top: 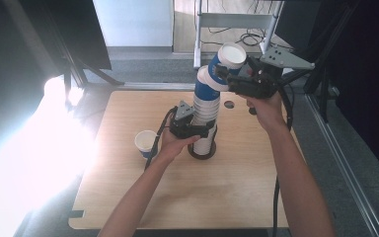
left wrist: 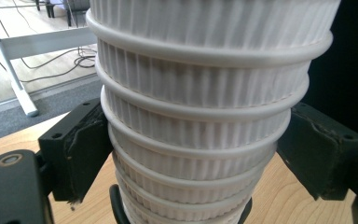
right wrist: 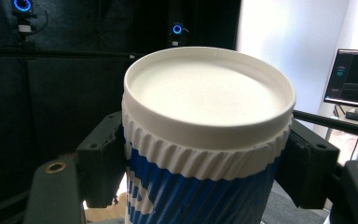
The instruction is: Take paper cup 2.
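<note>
Up top, ribbed blue-white cup (top: 227,59), upturned

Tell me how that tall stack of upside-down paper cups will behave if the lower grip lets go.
The stack of cups is tall on a narrow base, so it probably tips easily. It already seems to lean near the top. The ribbed paper walls likely give the left hand-held gripper good friction, but hard squeezing may crush them.
</note>
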A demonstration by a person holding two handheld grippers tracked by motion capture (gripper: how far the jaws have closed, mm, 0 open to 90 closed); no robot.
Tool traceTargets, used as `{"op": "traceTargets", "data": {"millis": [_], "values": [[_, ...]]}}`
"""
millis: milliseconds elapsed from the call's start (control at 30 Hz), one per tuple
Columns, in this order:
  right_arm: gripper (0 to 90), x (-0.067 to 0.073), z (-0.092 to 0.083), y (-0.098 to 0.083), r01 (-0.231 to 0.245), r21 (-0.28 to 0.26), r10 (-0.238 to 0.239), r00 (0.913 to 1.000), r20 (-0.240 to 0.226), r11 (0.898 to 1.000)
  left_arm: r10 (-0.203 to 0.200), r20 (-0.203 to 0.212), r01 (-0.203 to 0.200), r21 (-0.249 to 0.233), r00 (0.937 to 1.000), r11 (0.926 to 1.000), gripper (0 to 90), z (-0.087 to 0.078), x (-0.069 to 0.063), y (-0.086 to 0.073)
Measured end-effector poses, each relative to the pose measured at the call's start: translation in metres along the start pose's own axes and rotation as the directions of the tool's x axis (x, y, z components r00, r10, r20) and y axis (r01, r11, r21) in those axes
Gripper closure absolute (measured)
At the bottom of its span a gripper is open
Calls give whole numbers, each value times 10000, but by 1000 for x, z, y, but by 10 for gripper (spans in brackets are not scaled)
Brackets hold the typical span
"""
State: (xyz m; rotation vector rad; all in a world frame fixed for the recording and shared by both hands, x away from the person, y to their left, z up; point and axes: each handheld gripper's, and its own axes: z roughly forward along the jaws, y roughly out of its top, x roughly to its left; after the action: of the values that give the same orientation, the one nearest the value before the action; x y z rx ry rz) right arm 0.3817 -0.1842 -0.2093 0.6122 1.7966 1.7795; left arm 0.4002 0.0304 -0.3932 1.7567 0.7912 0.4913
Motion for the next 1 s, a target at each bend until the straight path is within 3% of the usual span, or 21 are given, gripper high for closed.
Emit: {"op": "traceTargets", "data": {"millis": [533,1000], "values": [[265,13,-48,-24,236,-83,-239,9988,-424,9997,51,-59,-52,-76,10000,10000,80,-4,-5,0],[265,22,-73,-56,101,-11,-101,9986,-516,9999,18,9,-17,-400,10000,9992,66,-36,-8,-10]]}}
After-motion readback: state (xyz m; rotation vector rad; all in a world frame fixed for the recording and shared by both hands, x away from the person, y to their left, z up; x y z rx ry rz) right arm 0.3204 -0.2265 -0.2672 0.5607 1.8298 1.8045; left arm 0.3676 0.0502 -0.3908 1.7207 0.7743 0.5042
